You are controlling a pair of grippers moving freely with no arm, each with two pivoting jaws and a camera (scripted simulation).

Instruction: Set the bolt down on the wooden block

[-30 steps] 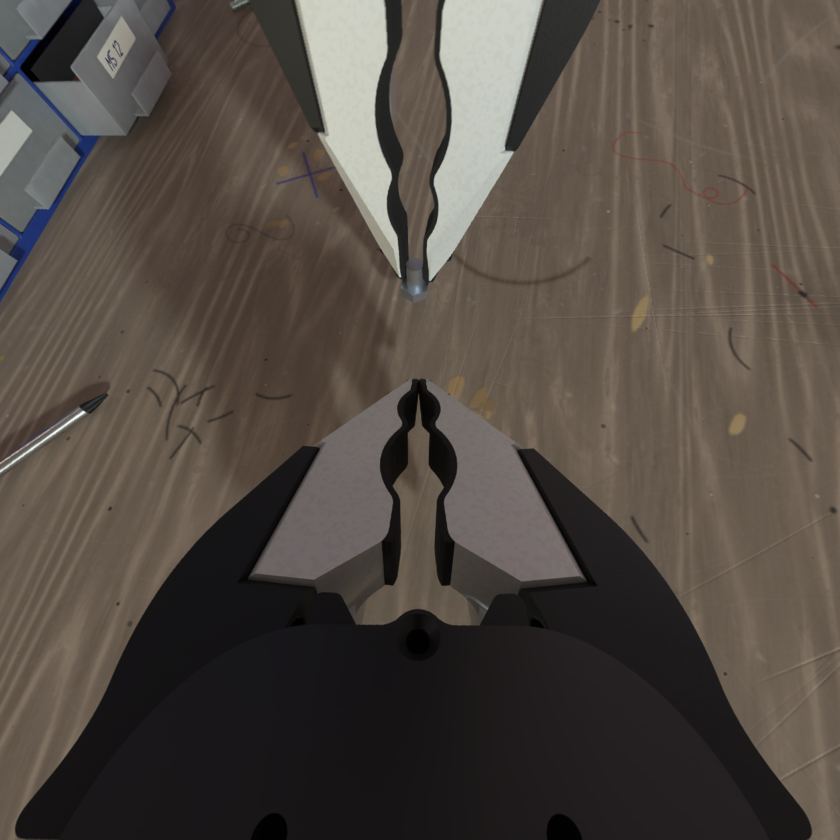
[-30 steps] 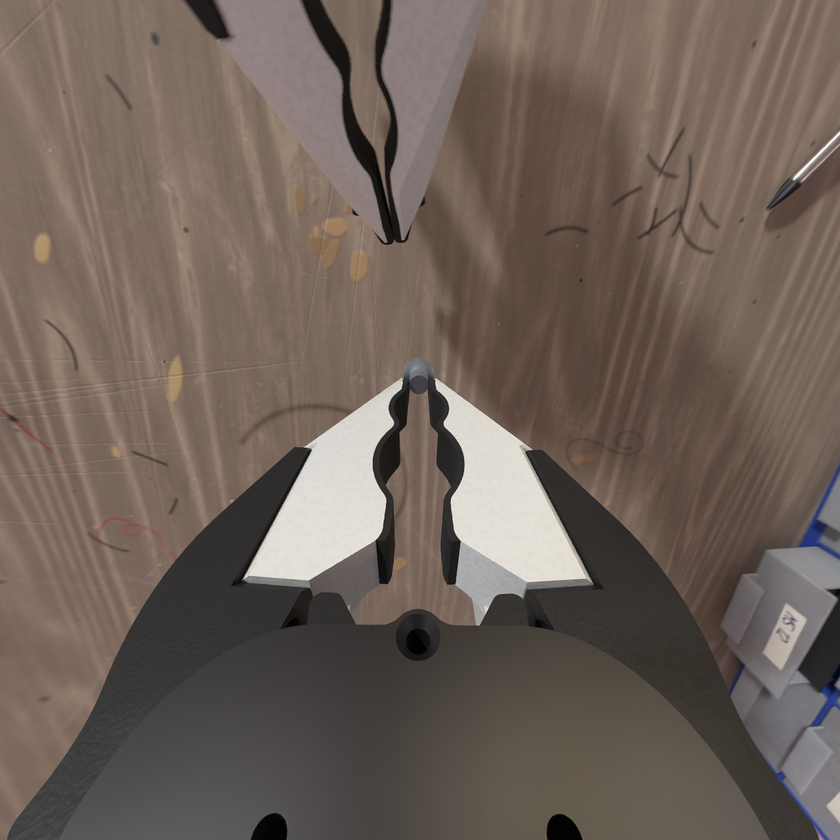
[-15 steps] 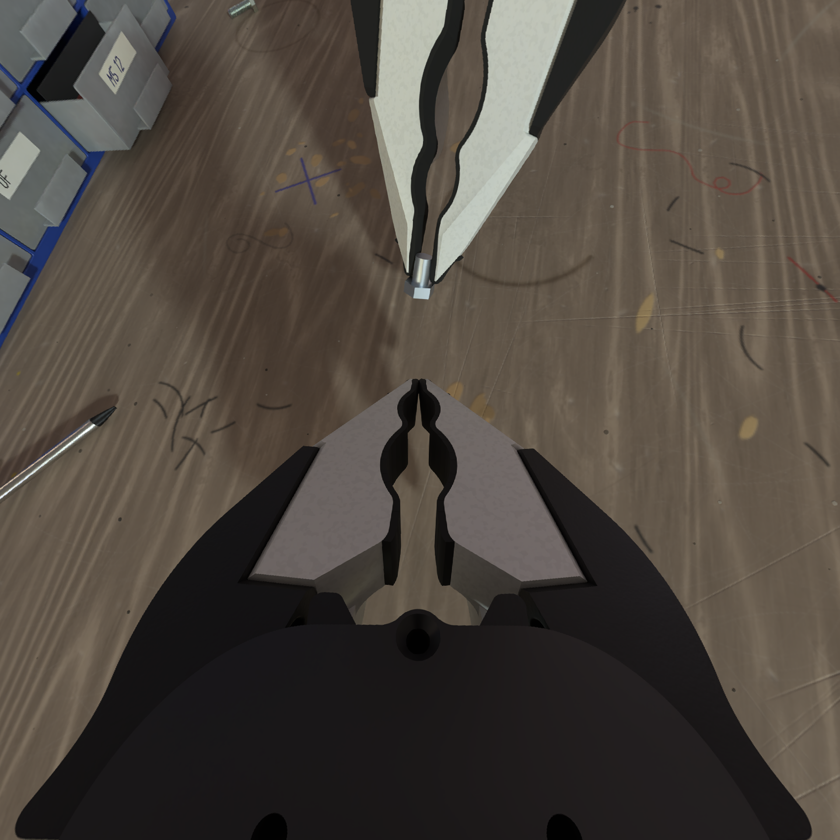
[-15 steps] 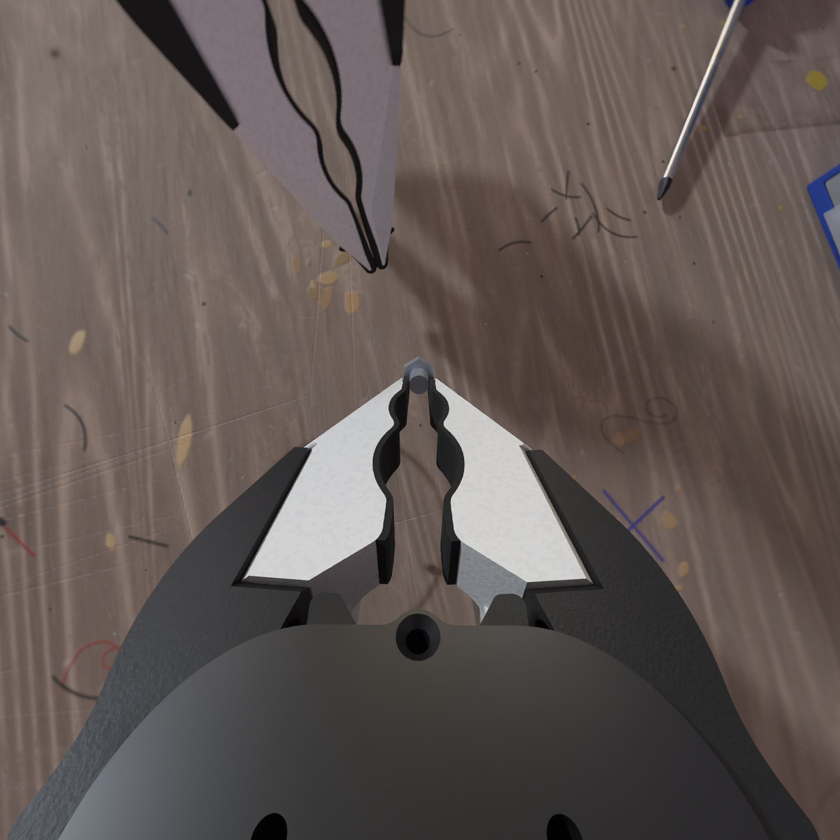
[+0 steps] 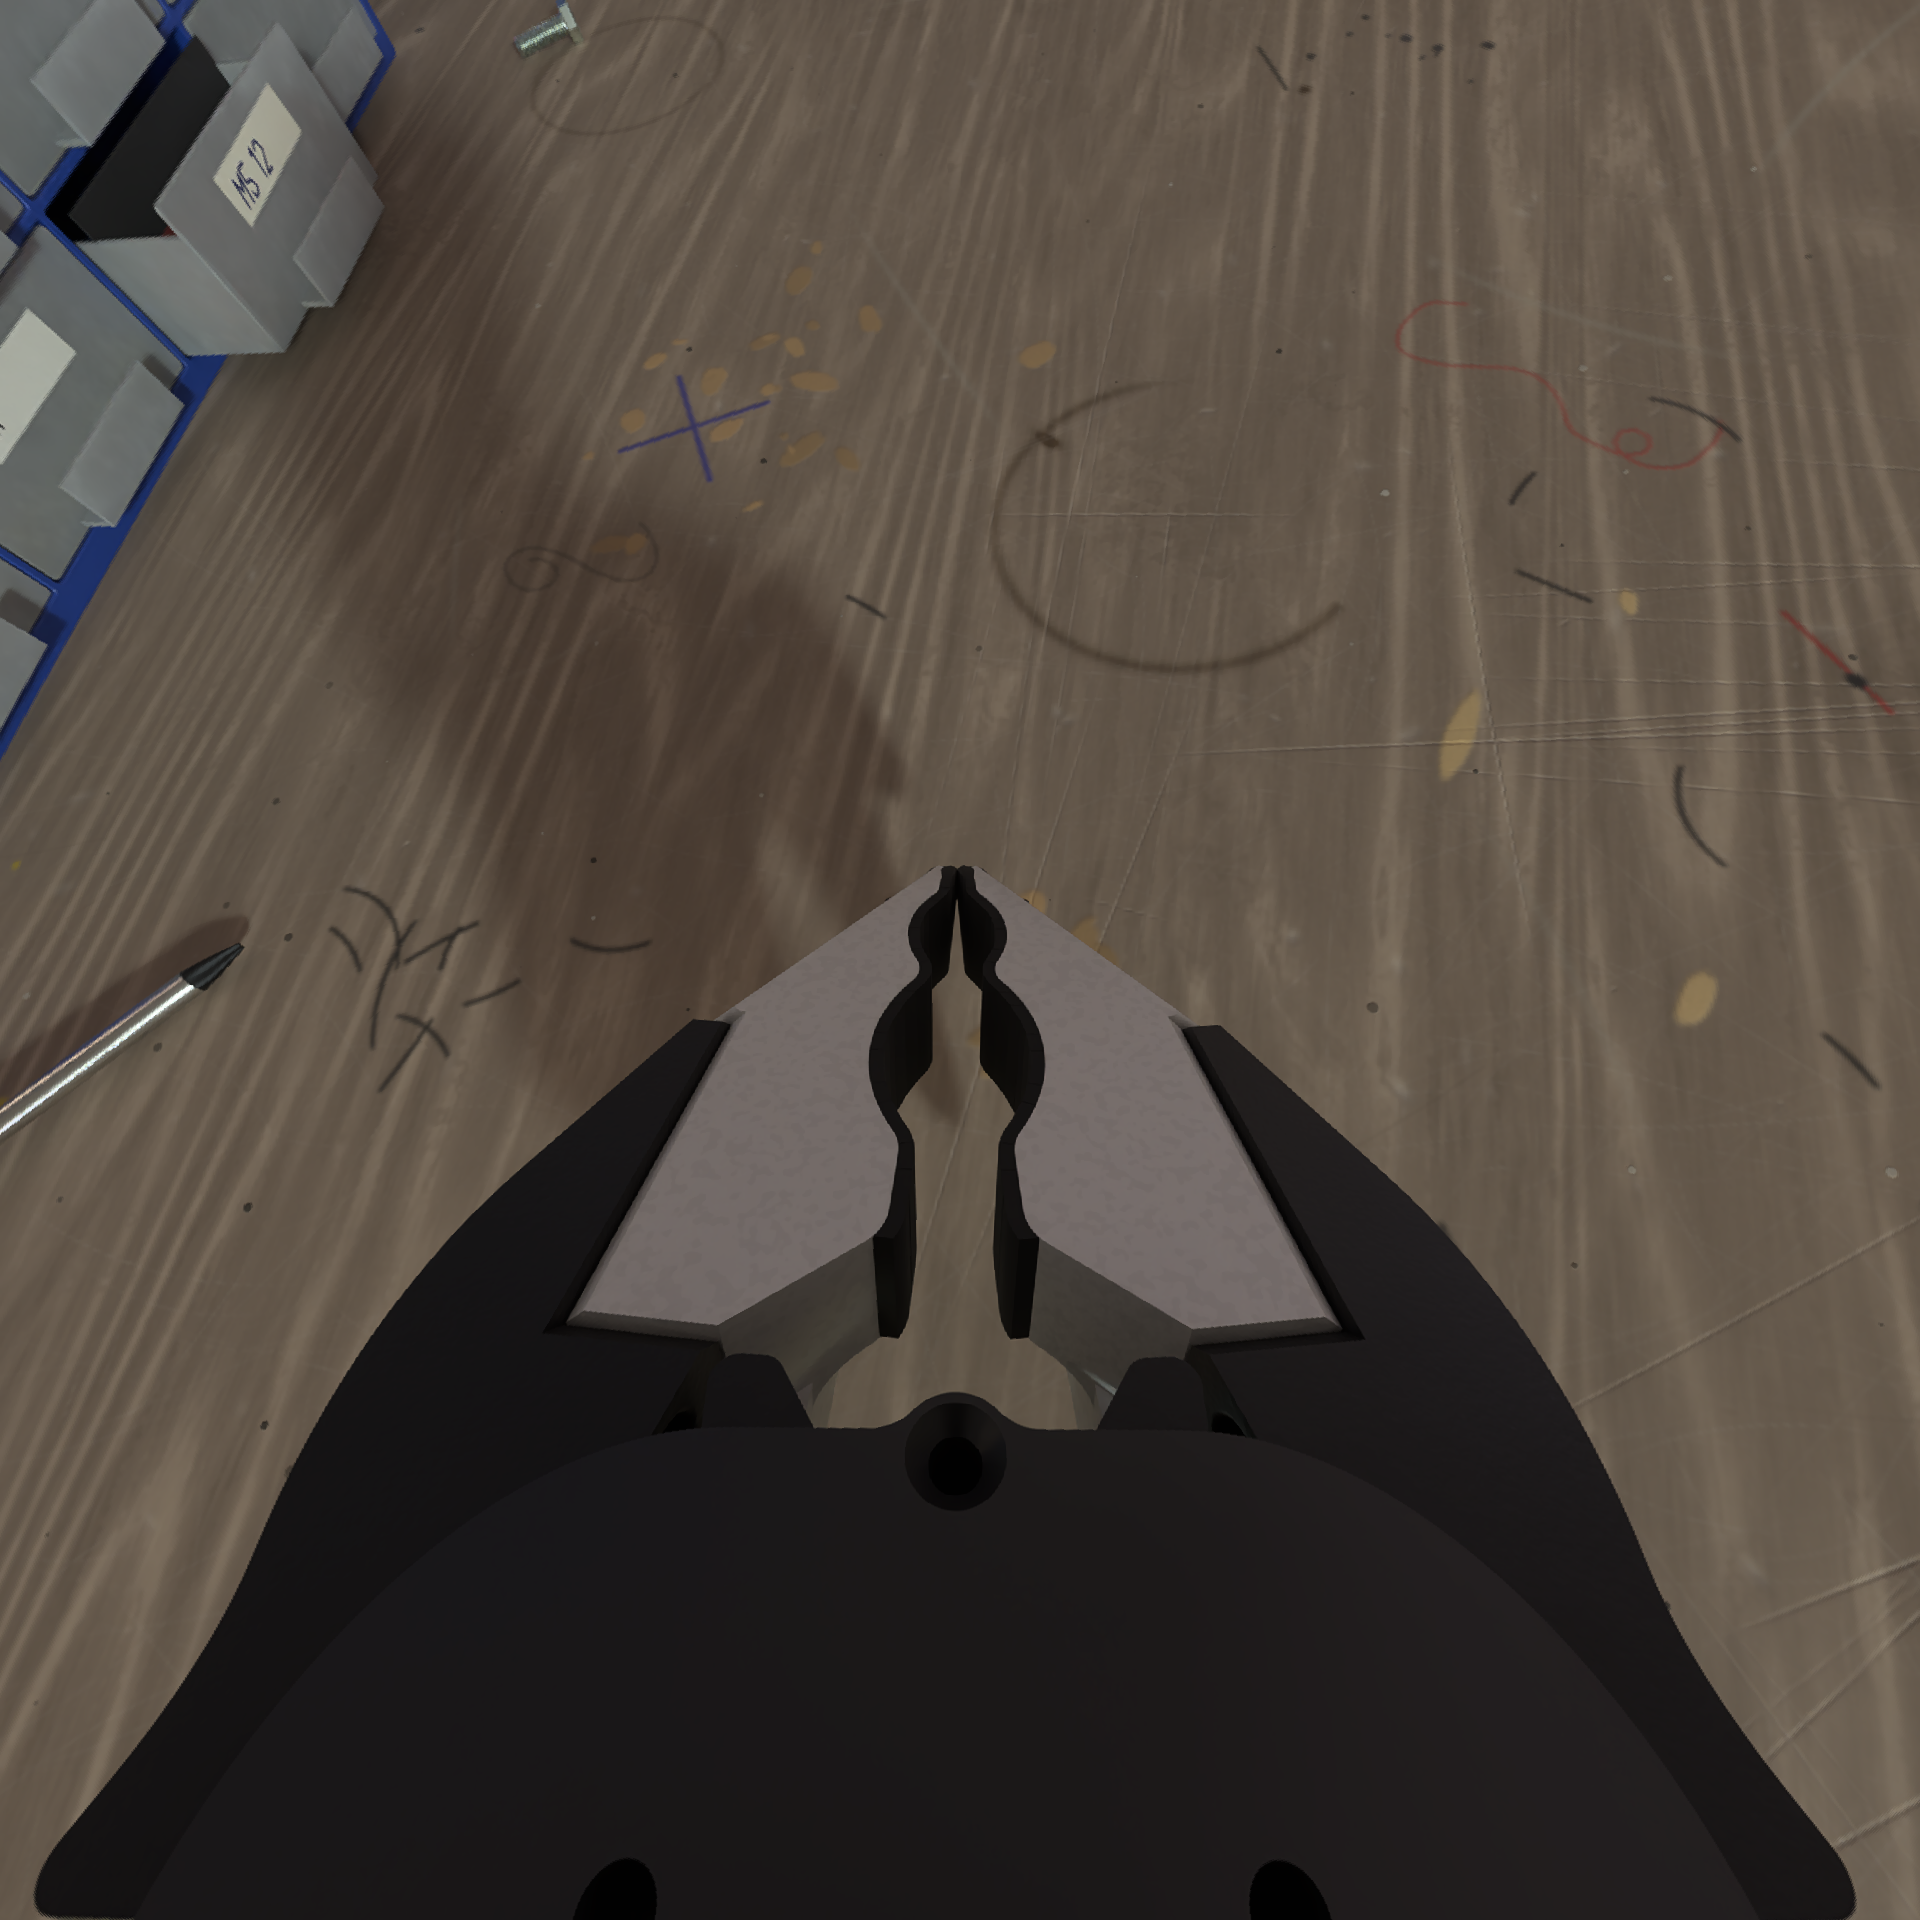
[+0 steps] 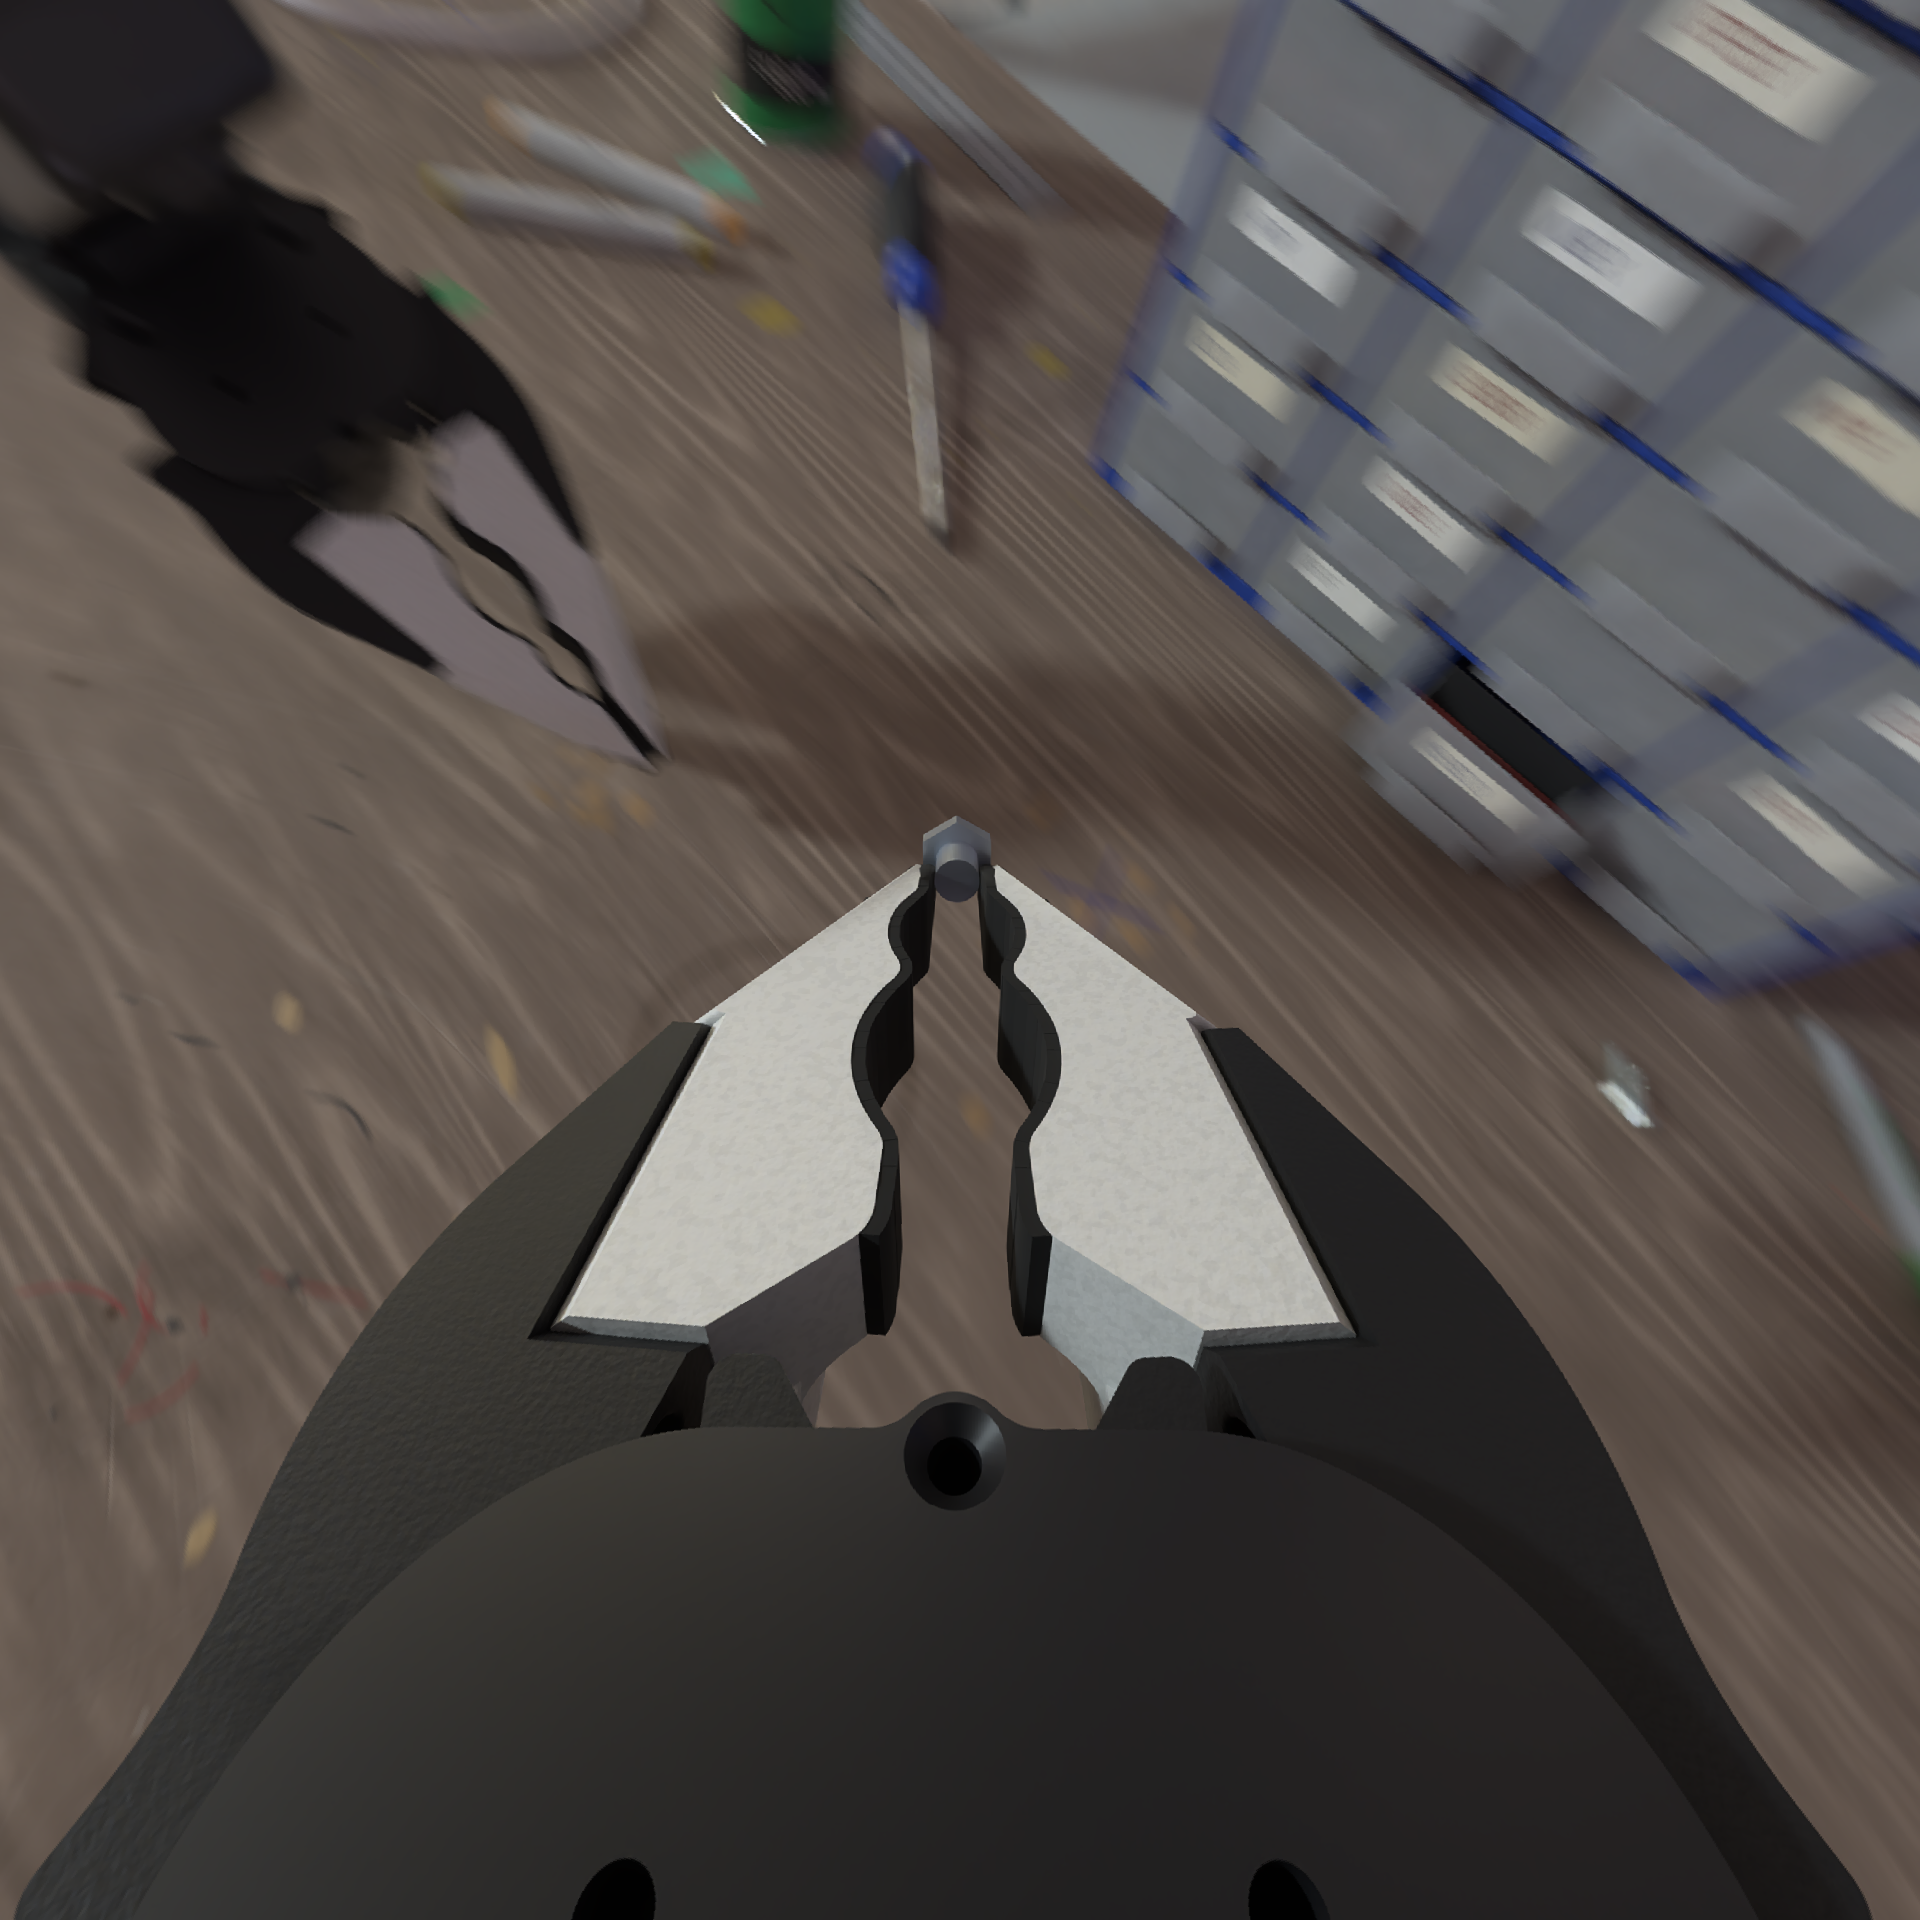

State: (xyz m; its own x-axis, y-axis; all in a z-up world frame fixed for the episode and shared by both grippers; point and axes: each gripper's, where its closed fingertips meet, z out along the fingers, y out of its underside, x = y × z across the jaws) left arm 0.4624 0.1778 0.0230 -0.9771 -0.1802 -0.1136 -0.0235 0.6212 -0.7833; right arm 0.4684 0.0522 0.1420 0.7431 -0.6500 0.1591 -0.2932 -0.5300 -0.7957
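My right gripper (image 6: 956, 878) is shut on a small grey bolt (image 6: 956, 854), held at the fingertips with its hex head pointing forward, above the scuffed wooden benchtop (image 6: 312, 1039). My left gripper (image 5: 956, 873) is shut and empty, low over the benchtop (image 5: 1351, 935). It also shows in the blurred right wrist view (image 6: 623, 727), off to the upper left of the bolt. No wooden block shows in either view.
A blue rack of grey labelled bins (image 5: 156, 260) stands at the left, large in the right wrist view (image 6: 1558, 468). A second small bolt (image 5: 545, 36) lies far off. A metal scribe (image 5: 114, 1034) lies at left. Markers (image 6: 592, 197), a green bottle (image 6: 779, 62) and a blue-handled tool (image 6: 914, 312) lie beyond.
My right gripper with the bolt has swung away and up, leaving the left wrist view; its own view is now motion-blurred and faces the bin rack. The left gripper has stayed put.
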